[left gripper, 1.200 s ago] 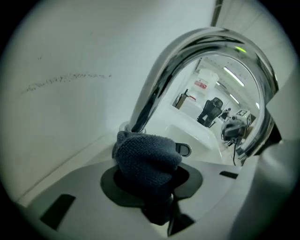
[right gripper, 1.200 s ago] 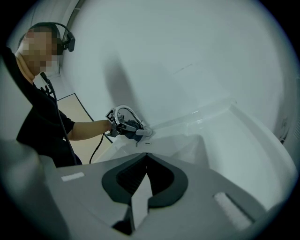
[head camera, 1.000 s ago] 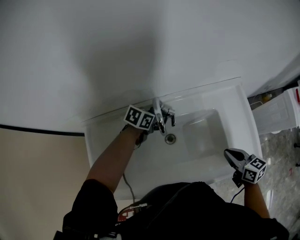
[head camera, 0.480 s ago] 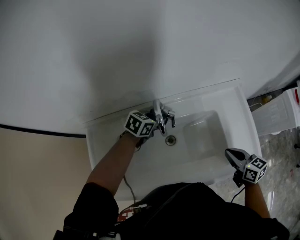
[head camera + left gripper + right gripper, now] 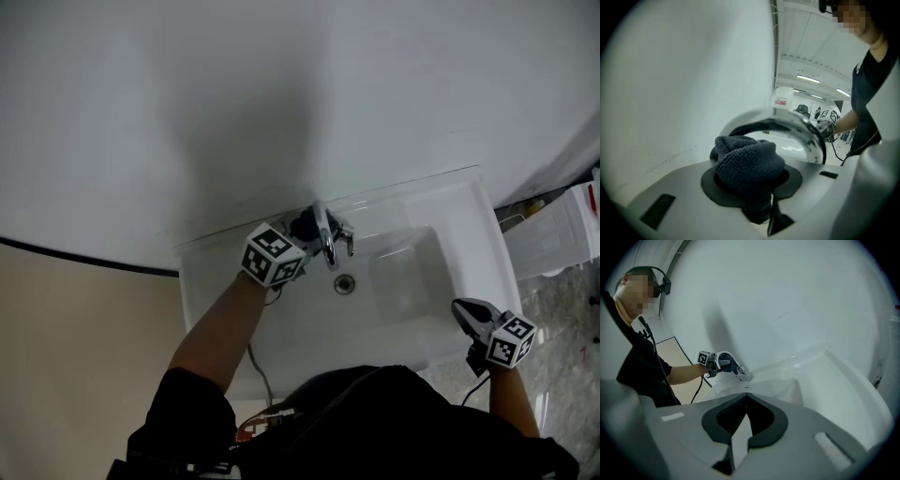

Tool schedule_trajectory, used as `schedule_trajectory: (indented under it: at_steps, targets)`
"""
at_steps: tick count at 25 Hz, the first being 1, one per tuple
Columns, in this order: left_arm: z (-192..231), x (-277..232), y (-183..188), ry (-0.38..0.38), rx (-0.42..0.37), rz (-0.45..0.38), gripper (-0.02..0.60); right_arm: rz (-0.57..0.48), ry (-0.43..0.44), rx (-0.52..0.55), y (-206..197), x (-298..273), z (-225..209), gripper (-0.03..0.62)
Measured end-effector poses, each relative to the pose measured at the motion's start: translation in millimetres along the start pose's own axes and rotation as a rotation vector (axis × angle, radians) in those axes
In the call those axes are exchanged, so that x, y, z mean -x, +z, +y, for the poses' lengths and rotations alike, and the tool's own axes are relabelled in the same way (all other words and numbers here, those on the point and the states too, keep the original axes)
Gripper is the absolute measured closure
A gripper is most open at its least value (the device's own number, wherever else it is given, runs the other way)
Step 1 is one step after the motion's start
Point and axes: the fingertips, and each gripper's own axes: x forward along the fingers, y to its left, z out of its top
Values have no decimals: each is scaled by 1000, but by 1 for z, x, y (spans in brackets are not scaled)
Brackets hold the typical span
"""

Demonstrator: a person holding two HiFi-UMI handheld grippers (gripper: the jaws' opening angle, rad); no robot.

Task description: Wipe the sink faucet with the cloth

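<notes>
A chrome faucet (image 5: 325, 239) stands at the back rim of the white sink (image 5: 450, 202). My left gripper (image 5: 292, 240) is at the faucet's left, shut on a dark grey cloth (image 5: 305, 224) that lies against the top of the spout. In the left gripper view the bunched cloth (image 5: 747, 161) fills the jaws, with the faucet's arch (image 5: 801, 127) just behind it. My right gripper (image 5: 472, 313) rests over the sink's front right rim, shut and holding nothing. Its own view shows the closed jaws (image 5: 740, 437) and, far off, the faucet (image 5: 732, 363).
The drain (image 5: 344, 282) lies in the basin below the spout. A white wall (image 5: 281, 94) rises close behind the sink. A clear plastic container (image 5: 562, 230) stands on the floor to the sink's right. A cable (image 5: 258, 370) hangs from the left arm.
My left gripper has risen and rolled, carrying the cloth from low beside the spout up to the faucet's top. The right gripper has stayed put.
</notes>
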Motion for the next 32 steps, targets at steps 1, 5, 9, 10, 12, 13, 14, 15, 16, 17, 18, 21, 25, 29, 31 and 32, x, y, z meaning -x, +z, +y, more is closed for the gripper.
schedule_trajectory:
  at_steps: [1,5,9,10,12,13,14,15,16,17,18,21,25,29,31,32]
  targets:
    - [-4,2,6,-2,-23,-18,465,-2,-3,-1,0,2,0,592]
    - [-10,7,12,31,-148,-16,465,-13,-5,8,4,7,2,592]
    - [-21,12,10,48,-398,23,466,-18,0,20,6,13,7,592]
    - [-25,13,9,50,-477,39,465,-20,-1,20,5,15,8,592]
    - [-34,16,5,54,-621,72,466,-23,-5,22,4,19,8,593]
    - [-38,17,1,57,-690,92,466,-22,-6,24,3,20,8,592]
    - [-42,18,-3,60,-760,118,466,-21,-6,25,2,21,9,592]
    - [-46,19,-9,61,-829,145,466,-20,-5,26,2,21,11,592]
    - [-50,20,-14,59,-894,172,466,-19,-3,28,2,21,13,592]
    - [-53,21,-19,54,-946,193,466,-19,0,33,3,20,15,592]
    - [-55,22,-25,46,-977,209,466,-19,3,37,3,20,16,592]
    - [-47,25,-50,30,-883,265,466,-19,5,41,4,19,17,592]
    - [7,21,-105,161,-427,409,466,-9,-2,31,0,22,16,592]
    - [53,7,-117,298,-225,466,466,7,-21,26,-6,27,12,593]
    - [66,-6,-112,329,-249,490,465,8,-36,18,-9,32,7,592]
    - [71,-13,-110,338,-273,504,466,8,-43,15,-11,34,4,593]
